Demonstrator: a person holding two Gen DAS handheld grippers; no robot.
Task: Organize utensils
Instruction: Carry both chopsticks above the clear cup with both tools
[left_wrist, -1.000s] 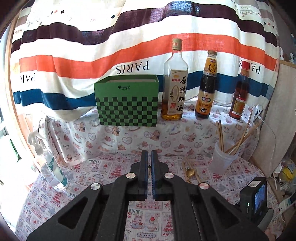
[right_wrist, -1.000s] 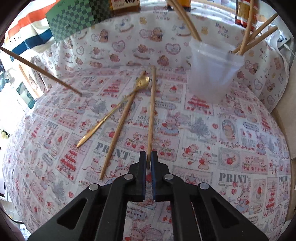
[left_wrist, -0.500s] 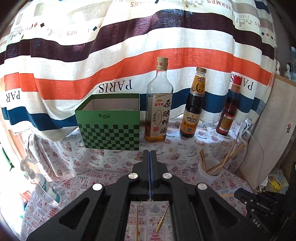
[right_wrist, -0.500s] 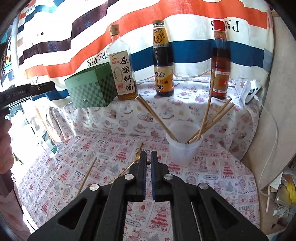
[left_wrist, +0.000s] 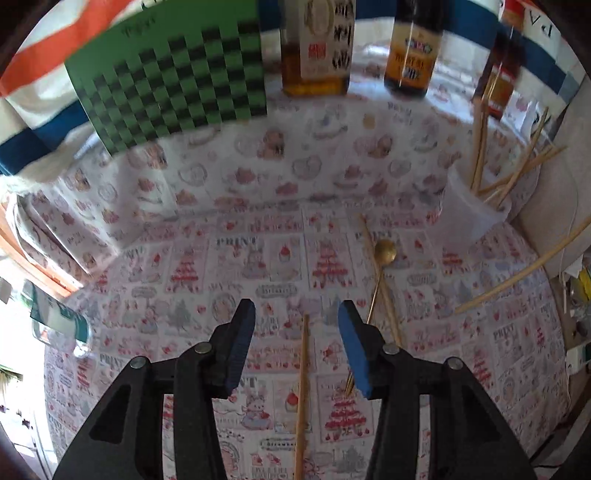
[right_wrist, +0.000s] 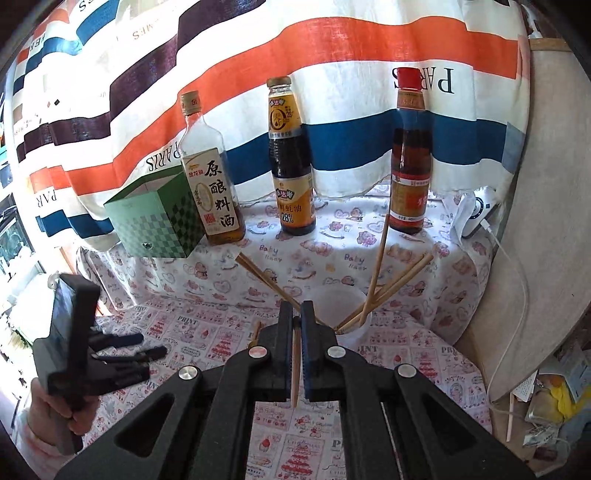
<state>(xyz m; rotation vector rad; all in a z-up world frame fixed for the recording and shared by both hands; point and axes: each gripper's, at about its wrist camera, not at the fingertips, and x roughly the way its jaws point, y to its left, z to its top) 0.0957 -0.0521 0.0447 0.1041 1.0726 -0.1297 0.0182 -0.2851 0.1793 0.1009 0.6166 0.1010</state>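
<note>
Left gripper (left_wrist: 297, 332) tilted down over the patterned table (left_wrist: 184, 288), jaws just opened and standing apart, nothing pressed between the pads. Between them, flat on the cloth, a loose chopstick (left_wrist: 303, 387) running toward the near edge. Just to its right, a gold spoon (left_wrist: 380, 266) lying across a second chopstick (left_wrist: 384, 295), partly hidden behind the right-hand jaw.

Right gripper (right_wrist: 295, 325) raised, jaws clamped together on a single chopstick (right_wrist: 295, 365), gripped along the shaft with its tip hanging below the pads. Directly beyond it, a clear plastic cup (right_wrist: 332, 302) near the back right of the table, already holding several chopsticks (right_wrist: 384, 280) leaning outward against the rim.

Likely handling: chopsticks light, stiff and thin, smooth enough to swivel in a pinch, so best taken near mid-length and square across the shaft. Lying flat, hard to get under; pads probably need to straddle it closely before closing. Spoon slim, metal, slippery; handle the better place than the bowl. Cup light and top-heavy with its leaning load, probably easy to tip if nudged.

Behind, a green checked box (right_wrist: 159, 218), open-topped, contents not visible, and three sauce bottles (right_wrist: 291, 158).
</note>
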